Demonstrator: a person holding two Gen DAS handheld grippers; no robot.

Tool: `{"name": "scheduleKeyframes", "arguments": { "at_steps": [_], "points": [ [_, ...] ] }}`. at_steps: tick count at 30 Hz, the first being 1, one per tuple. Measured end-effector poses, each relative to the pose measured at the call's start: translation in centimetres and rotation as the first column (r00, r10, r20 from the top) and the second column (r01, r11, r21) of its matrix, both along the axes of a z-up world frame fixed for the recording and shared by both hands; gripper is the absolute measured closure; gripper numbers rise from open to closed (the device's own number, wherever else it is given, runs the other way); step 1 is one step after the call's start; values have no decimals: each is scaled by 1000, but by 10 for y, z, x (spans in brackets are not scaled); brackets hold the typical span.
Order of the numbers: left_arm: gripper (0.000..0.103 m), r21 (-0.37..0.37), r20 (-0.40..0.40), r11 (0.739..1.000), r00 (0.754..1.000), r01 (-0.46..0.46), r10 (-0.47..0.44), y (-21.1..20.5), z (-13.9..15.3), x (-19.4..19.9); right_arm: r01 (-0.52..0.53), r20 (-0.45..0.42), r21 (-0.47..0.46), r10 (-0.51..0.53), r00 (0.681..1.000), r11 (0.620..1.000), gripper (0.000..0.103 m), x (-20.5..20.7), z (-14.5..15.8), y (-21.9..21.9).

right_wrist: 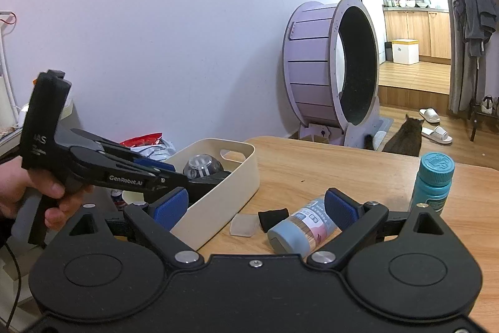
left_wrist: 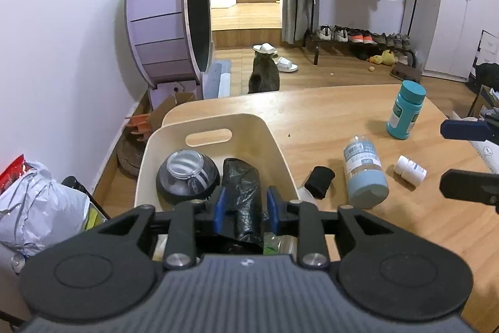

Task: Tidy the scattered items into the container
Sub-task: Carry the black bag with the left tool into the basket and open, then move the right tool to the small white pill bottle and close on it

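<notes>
A cream bin [left_wrist: 274,142] [right_wrist: 240,173] sits at the table's left end and holds a black gyro ball [left_wrist: 187,177] [right_wrist: 202,166]. My left gripper [left_wrist: 244,208] is over the bin, its blue pads shut on a roll of black bags [left_wrist: 244,192]. On the table lie a blue-capped toothpick jar [left_wrist: 365,173] [right_wrist: 299,227], a black cloth roll [left_wrist: 319,181] [right_wrist: 273,217], a small white bottle [left_wrist: 410,170] and an upright teal bottle [left_wrist: 405,110] [right_wrist: 433,181]. My right gripper [right_wrist: 255,205] is open and empty, its fingers either side of the jar; it also shows in the left wrist view [left_wrist: 471,158].
A clear flat lid [right_wrist: 244,225] lies beside the bin. A cat [left_wrist: 265,74] sits on the floor beyond the table's far edge, by a purple cat wheel [left_wrist: 168,21]. Bags [left_wrist: 37,208] are piled left of the table. Shoes and a clothes rack stand at the back.
</notes>
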State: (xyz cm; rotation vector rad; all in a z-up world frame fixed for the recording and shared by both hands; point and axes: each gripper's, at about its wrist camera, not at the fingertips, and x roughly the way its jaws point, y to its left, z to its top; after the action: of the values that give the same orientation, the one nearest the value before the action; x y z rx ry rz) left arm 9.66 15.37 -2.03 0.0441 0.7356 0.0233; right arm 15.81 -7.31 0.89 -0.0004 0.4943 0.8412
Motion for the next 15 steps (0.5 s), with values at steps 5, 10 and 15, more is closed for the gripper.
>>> {"name": "scheduleKeyframes", "arguments": {
  "at_steps": [5, 10, 15],
  "points": [
    [62, -21, 30, 1000, 999, -17, 18, -1, 13, -13, 3, 5, 1, -3, 1000, 1000, 8, -2, 2, 0],
    [48, -50, 51, 999, 999, -2, 5, -11, 26, -29, 18, 21, -12, -18, 1000, 1000, 8, -4, 4, -6],
    [44, -98, 67, 995, 998, 28, -22, -26, 30, -43, 56, 27, -42, -55, 998, 998, 8, -6, 5, -20]
  ]
}}
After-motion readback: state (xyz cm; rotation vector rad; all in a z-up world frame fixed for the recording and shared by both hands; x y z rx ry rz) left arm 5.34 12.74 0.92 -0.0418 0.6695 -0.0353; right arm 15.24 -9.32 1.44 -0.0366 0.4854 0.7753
